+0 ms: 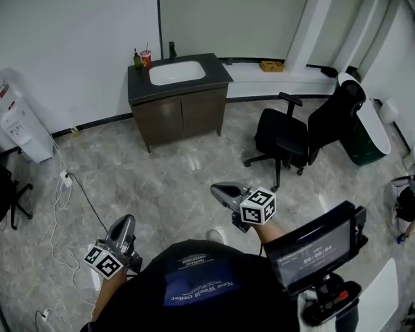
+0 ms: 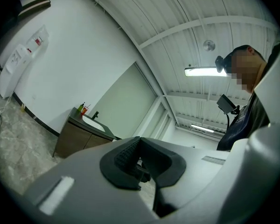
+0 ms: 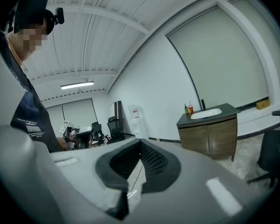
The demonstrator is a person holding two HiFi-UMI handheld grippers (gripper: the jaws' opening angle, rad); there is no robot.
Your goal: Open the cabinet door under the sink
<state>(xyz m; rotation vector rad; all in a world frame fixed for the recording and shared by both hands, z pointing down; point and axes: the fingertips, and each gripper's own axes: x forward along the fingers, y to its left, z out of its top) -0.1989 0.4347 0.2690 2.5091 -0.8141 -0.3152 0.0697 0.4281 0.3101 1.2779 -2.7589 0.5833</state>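
Left gripper [image 2: 139, 140]: jaws pressed together, nothing pinched. Right gripper [image 3: 140, 143]: jaws likewise pressed together, nothing pinched. Both are held over the floor [image 1: 159, 185], well apart from the cabinet [image 1: 182, 117]. It stands far ahead of both against the wall, ahead-left of the left gripper and ahead-right of the right gripper.

Containers: a white sink basin [image 1: 176, 72] sits in the cabinet's dark tabletop [image 1: 218, 71]. At the corner left of the basin are a red cup [image 1: 146, 58] with a straw in it and a green bottle [image 1: 136, 60], just beside each other.

Cabinet: two brown wood-grain doors, both flush shut, on short legs.

Office chair [image 1: 290, 135]: ahead-right of the right gripper.
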